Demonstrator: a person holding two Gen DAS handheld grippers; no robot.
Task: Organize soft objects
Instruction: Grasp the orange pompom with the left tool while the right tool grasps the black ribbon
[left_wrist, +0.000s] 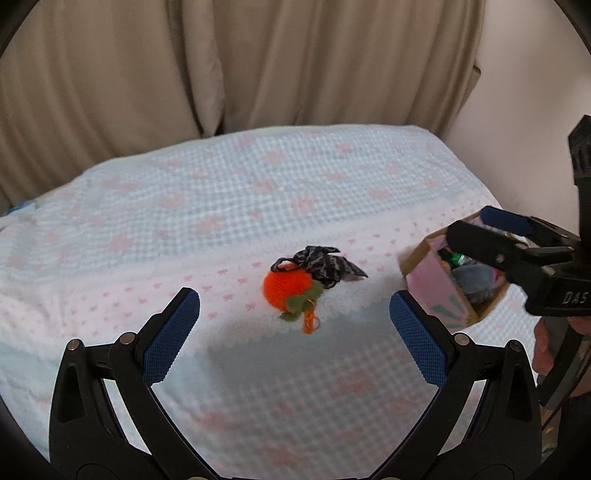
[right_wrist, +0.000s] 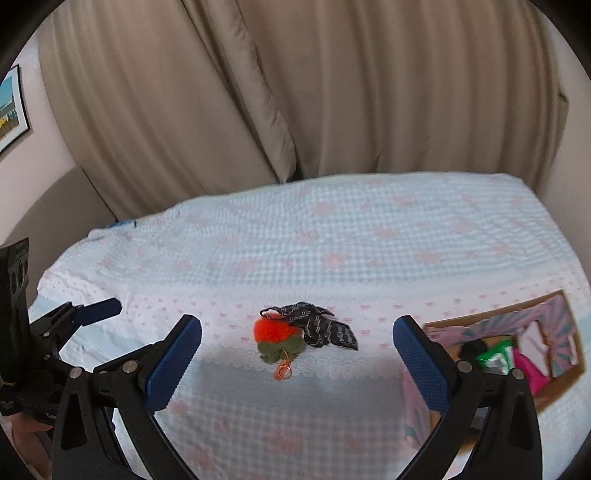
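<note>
Orange pompom (left_wrist: 286, 290) lies on the bed (left_wrist: 221, 199), touching a black scarf (left_wrist: 325, 264) behind it, centred ahead of both claws. Left claw (left_wrist: 293, 314) and right claw (right_wrist: 297, 349) gape apart, empty. Box (right_wrist: 554, 332) of soft things sits rightward, nearer the right claw.

Both wrist cameras are facing the curtain (left_wrist: 258, 62) across the bed, sharing the orange pom-pom (left_wrist: 286, 288) (right_wrist: 273, 329) and cardboard box (left_wrist: 443, 280) (right_wrist: 517, 354).

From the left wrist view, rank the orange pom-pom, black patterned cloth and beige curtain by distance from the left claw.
1. Orange pom-pom, just ahead of the left claw.
2. Black patterned cloth, touching it behind.
3. Beige curtain, beyond the bed.
</note>
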